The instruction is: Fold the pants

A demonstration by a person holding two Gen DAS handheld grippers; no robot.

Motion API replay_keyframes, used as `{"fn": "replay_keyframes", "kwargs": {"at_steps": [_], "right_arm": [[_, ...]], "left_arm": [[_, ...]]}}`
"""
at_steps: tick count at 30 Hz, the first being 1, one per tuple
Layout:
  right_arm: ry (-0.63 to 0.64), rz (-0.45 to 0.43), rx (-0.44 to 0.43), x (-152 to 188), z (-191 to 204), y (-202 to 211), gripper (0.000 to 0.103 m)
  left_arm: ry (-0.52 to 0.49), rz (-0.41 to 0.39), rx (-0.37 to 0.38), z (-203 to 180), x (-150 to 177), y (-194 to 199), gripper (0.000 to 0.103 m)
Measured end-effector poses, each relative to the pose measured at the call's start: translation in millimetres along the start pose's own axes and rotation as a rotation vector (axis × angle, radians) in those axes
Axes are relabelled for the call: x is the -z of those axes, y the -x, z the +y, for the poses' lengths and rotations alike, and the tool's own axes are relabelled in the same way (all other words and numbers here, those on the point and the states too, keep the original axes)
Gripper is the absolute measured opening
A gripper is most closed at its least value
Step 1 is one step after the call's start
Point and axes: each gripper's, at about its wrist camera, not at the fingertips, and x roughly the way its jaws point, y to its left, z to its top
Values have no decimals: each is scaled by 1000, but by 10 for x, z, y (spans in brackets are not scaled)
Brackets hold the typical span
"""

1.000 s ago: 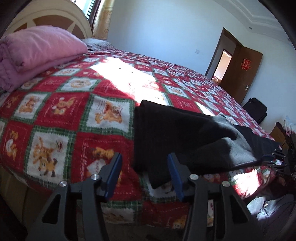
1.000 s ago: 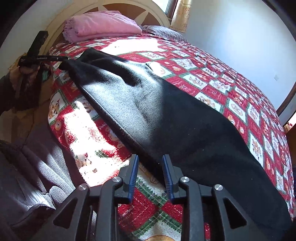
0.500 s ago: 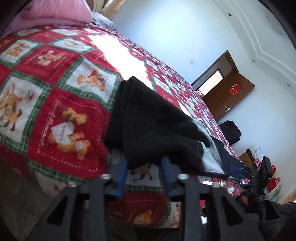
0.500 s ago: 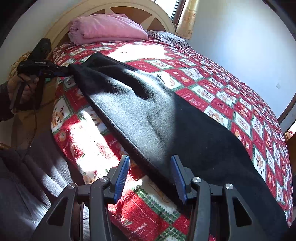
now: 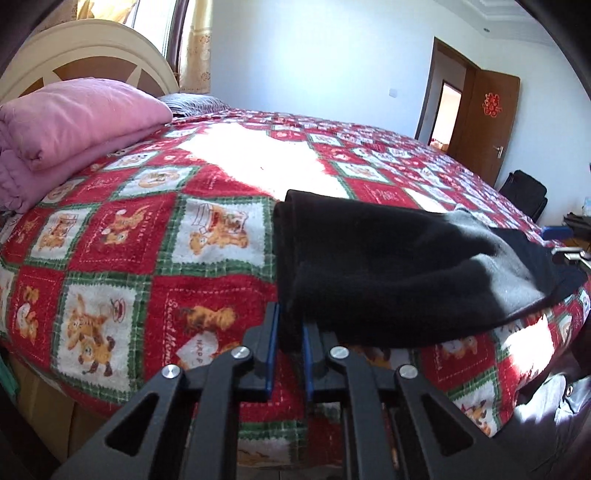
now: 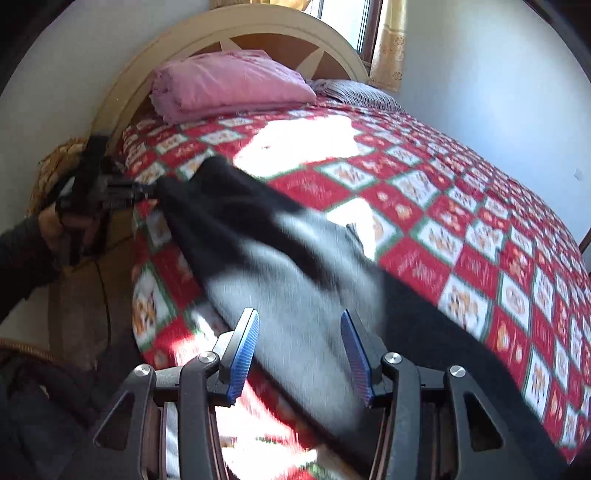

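Observation:
Black pants (image 5: 388,266) lie lengthwise along the near edge of a red checked bedspread (image 5: 122,258). My left gripper (image 5: 289,332) is shut on the pants' near left corner, with cloth pinched between its blue pads. From the right wrist view the left gripper (image 6: 142,192) holds that far end, and a hand (image 6: 51,225) is behind it. My right gripper (image 6: 298,321) hangs open just above the sunlit stretch of the pants (image 6: 295,295). Its pads stand apart on either side and do not press on the cloth. That view is blurred by motion.
A folded pink blanket (image 5: 74,122) sits by the cream headboard (image 6: 258,33), with a grey pillow (image 6: 354,92) beside it. A brown door (image 5: 487,122) stands open at the far wall, and a dark bag (image 5: 524,192) is near it. The bed's edge drops off below the pants.
The left gripper's jaws have closed on the corner of the pants. The right gripper's jaws have spread wider, and it has lifted up and along the pants.

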Motion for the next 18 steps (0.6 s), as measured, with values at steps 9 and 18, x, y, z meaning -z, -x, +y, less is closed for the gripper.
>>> {"fn": "replay_keyframes", "kwargs": {"at_steps": [9,18], "right_arm": [[-86,27,-140,-1233,-137,-1073,49],[90,177,-151,-1460,413,-1964,32]], "left_arm": [[50,-44,32,74,145,-16,13],[105,-87,66,133,240,5,14]]}}
